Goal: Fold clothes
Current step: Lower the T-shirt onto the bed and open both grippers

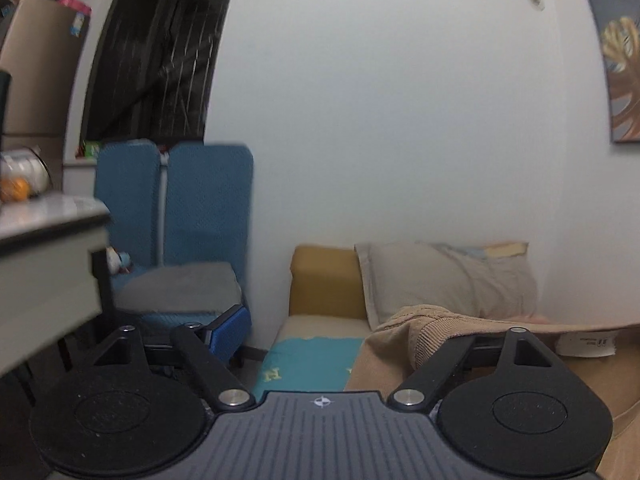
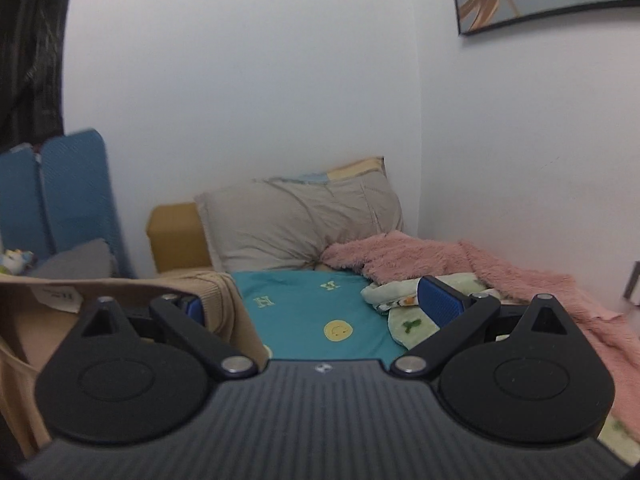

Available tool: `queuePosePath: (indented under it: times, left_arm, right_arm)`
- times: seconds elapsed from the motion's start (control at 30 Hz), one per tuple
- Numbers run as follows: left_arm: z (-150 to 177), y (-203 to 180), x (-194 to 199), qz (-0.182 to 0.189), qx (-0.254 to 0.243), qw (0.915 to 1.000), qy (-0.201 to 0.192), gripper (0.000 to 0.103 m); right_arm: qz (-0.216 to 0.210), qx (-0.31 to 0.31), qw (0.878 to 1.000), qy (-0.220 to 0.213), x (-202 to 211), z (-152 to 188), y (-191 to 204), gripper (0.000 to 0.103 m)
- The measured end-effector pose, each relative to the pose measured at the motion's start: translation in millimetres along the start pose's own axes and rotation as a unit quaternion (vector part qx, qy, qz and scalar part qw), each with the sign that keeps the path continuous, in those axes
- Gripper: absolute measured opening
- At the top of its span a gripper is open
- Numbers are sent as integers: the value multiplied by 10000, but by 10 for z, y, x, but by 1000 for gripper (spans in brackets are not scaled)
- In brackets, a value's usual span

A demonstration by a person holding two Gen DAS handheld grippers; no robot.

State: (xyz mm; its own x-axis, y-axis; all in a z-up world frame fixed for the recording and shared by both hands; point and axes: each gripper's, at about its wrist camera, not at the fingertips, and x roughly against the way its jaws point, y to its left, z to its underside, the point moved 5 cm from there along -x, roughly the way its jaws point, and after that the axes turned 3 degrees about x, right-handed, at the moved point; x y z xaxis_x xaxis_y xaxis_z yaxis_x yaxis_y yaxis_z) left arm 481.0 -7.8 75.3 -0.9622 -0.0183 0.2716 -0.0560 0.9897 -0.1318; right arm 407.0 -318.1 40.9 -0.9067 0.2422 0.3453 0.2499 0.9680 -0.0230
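Note:
A tan knitted garment [image 1: 420,332] with a white label [image 1: 586,344] hangs at the right of the left wrist view, draped over the right finger of my left gripper [image 1: 332,332] and hiding its tip. That gripper's jaws stand wide apart, and its blue left pad [image 1: 230,328] is bare. In the right wrist view the same tan garment [image 2: 216,292] lies at the left, over the left finger of my right gripper [image 2: 316,304]. Its jaws are also wide, and nothing sits between the pads. Below both lies a teal bed sheet [image 2: 304,320].
A beige pillow [image 2: 304,224] and a mustard cushion [image 2: 176,236] lean on the wall at the bed's head. A pink fluffy blanket [image 2: 460,264] and a pale green printed cloth [image 2: 400,300] lie on the right. A blue chair [image 1: 176,208] and a table edge [image 1: 48,232] stand left.

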Motion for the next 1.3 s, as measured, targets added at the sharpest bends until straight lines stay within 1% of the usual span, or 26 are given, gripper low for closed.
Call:
queuePosePath:
  times: [0.13, 0.2, 0.23, 0.27, 0.3, 0.33, 0.4, 0.43, 0.47, 0.53, 0.6, 0.67, 0.77, 0.9, 0.93, 1.0, 1.07, 1.1, 1.13, 1.2, 1.23, 1.3]
  left_arm:
    - [697, -90, -1262, -74, -203, 9974, 681, 85]
    - [1055, -105, -1741, -137, -387, 9933, 1082, 85]
    - [1227, -105, -1940, -144, -448, 9904, 1302, 88]
    - [1398, -109, -2082, -114, -444, 9866, 1568, 91]
    - [1568, -113, -2223, -84, -440, 9821, 1832, 96]
    - [1733, -116, -2330, -49, -435, 9769, 2091, 96]
    - [2008, -114, -2411, 45, -429, 9661, 2546, 96]
    - [2061, -104, -2436, 91, -452, 9626, 2670, 96]
    - [2096, -100, -2428, 130, -466, 9605, 2742, 96]
    - [2090, -121, -2283, 188, -473, 9617, 2695, 101]
    - [2061, -130, -2129, 224, -537, 9611, 2702, 102]
    - [1986, -113, -1953, 125, -604, 9618, 2668, 102]
    - [1886, -113, -1578, 101, -550, 9642, 2593, 103]
    - [1701, -177, -932, 15, -599, 9678, 2445, 103]
    - [1679, -189, -810, 16, -607, 9701, 2351, 103]
    - [1632, -223, -573, -6, -674, 9744, 2143, 103]
    - [1602, -234, -352, -155, -737, 9779, 1950, 103]
    - [1590, -234, -240, -205, -710, 9796, 1868, 103]
    - [1584, -225, -125, -209, -567, 9815, 1817, 103]
    - [1593, -199, 87, -139, -279, 9831, 1804, 103]
    - [1603, -190, 183, -76, -173, 9831, 1821, 103]
    - [1619, -174, 364, 67, -146, 9835, 1804, 103]
  right_arm:
    - [82, 182, 9973, 713, -1224, 517, 69, 101]
    - [95, 311, 9935, 1086, -1705, 817, 98, 101]
    - [96, 347, 9910, 1288, -1884, 984, 117, 101]
    - [63, 351, 9874, 1544, -2052, 1152, 127, 101]
    - [-2, 349, 9813, 1893, -2198, 1332, 162, 101]
    - [-58, 360, 9733, 2266, -2307, 1516, 209, 101]
    - [-265, 504, 9537, 2953, -2452, 1816, 293, 101]
    - [-392, 618, 9450, 3187, -2475, 1916, 334, 101]
    - [-504, 718, 9412, 3262, -2465, 1973, 389, 101]
    - [-584, 823, 9442, 3135, -2353, 1985, 513, 101]
    - [-533, 722, 9477, 3062, -2211, 1921, 549, 101]
    - [-498, 569, 9524, 2952, -2005, 1779, 555, 101]
    - [-497, 416, 9593, 2749, -1597, 1493, 551, 101]
    - [-375, 411, 9664, 2510, -976, 1138, 533, 102]
    - [-388, 343, 9679, 2460, -789, 1072, 543, 102]
    - [-511, 7, 9698, 2383, -436, 1001, 524, 102]
    - [-693, -154, 9685, 2387, -135, 1050, 471, 102]
    - [-787, -223, 9675, 2394, 12, 1082, 444, 102]
    - [-881, -291, 9663, 2400, 160, 1113, 416, 102]
    - [-1068, -429, 9637, 2410, 456, 1174, 360, 102]
    - [-1083, -416, 9639, 2397, 555, 1230, 322, 102]
    - [-1088, -252, 9693, 2190, 728, 1374, 235, 102]
